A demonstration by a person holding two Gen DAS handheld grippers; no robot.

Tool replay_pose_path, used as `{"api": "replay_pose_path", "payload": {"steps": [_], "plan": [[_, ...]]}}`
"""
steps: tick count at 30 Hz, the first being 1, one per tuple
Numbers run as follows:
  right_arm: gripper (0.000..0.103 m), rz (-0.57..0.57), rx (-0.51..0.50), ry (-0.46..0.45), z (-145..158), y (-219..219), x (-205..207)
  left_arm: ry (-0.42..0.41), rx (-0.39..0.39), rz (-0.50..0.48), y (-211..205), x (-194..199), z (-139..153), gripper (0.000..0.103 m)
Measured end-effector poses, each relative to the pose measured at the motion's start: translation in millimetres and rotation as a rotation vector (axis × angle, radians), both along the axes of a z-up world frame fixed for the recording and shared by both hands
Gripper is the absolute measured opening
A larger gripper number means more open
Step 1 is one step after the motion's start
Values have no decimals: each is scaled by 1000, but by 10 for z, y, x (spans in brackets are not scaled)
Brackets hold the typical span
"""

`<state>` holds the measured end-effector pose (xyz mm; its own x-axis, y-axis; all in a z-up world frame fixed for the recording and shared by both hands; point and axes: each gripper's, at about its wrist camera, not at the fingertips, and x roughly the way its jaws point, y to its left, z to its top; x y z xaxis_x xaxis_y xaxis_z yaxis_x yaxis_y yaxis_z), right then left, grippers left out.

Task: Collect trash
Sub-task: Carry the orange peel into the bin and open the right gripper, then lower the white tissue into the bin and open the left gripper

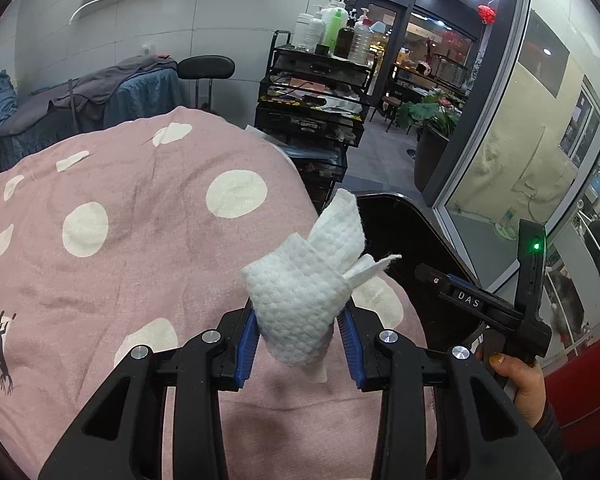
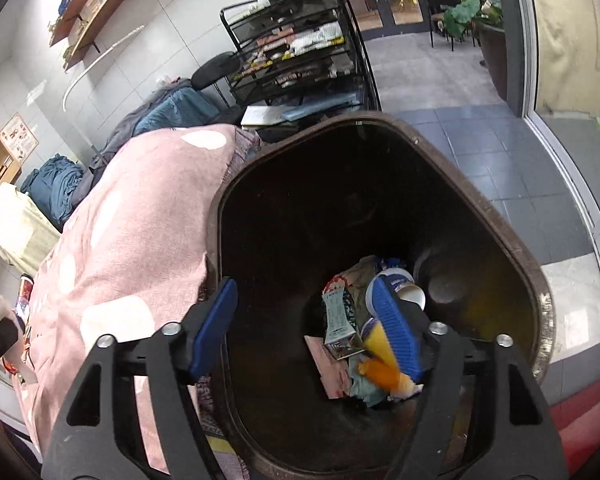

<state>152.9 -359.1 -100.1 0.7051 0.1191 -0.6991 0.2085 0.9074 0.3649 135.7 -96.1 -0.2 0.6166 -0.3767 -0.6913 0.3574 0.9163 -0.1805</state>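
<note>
- The setting is a shop-like room with glass doors, a black wire trolley [image 1: 312, 92] loaded with bottles, and a bed under a pink spotted cover [image 1: 132, 240]; a dark trash bin [image 2: 380, 208] stands just beside the bed.
- The left gripper [image 1: 300, 334] is closed on a crumpled white tissue [image 1: 300, 300], held over the cover, near the bin's rim but not above the opening.
- The right gripper [image 2: 308, 328] hangs over the bin mouth, jaws spread wide with nothing between them; wrappers, a carton [image 2: 338, 320] and an orange item [image 2: 382, 372] lie at the bottom.
- Risk: letting the tissue go too soon would drop it on the cover, since it sits short of the opening.
- Risk: both tools crowd the rim; a collision could knock the light tissue loose.
</note>
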Motion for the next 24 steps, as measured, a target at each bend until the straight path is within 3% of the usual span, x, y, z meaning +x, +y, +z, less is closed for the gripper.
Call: {"api": "replay_pose_path", "payload": {"steps": [10,24], "plan": [[85,-103,-14,-71,173,-204,-227,3,19,-108,-525,141,27,37],[89,-198,-11,-75,221,-561,-387,39,129,-192,-1164,364,-163,37]]}}
